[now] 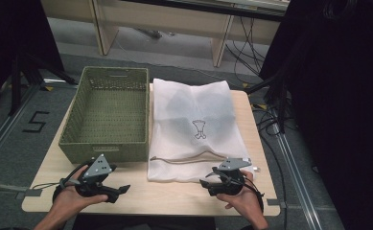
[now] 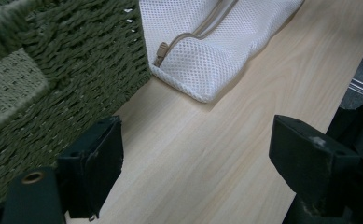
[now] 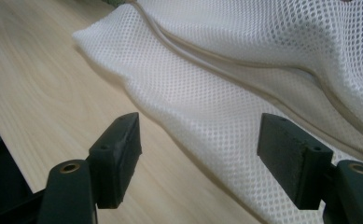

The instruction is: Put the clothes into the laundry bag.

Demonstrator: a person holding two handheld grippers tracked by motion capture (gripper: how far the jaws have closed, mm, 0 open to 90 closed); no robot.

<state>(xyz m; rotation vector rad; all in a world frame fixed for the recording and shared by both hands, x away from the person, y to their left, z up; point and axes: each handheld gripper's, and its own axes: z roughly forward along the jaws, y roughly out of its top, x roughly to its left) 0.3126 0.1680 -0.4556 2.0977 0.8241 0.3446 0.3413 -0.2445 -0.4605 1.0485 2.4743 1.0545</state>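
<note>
White mesh laundry bag [image 1: 193, 129] lay flat on the wooden table [image 1: 174, 191], just beside the green woven basket [image 1: 108, 112], w/ its zipper edge toward the person. Something darker showed through the mesh, so the bag was probably not empty, but what was inside could not be told.

Left gripper [image 1: 119, 190] was held low over the table near the basket's front corner; in the left gripper view its jaws were spread, w/ bare wood between them, and the zipper pull [image 2: 160, 49] sat at the bag corner ahead. Right gripper [image 1: 207, 183] was at the bag's near edge; in the right gripper view its jaws were also spread wide, and the mesh fabric [image 3: 244, 93] lay under and between them, but the pads did not press on it.

Judgement: the bag looked soft, light and limp, so it would sag and fold when lifted, not stay flat. The mesh looked thin and could slip from a shallow pinch. Better hold was likely the thicker seam along the zipper [image 3: 226, 63], approx. at both near corners, one per gripper
</note>
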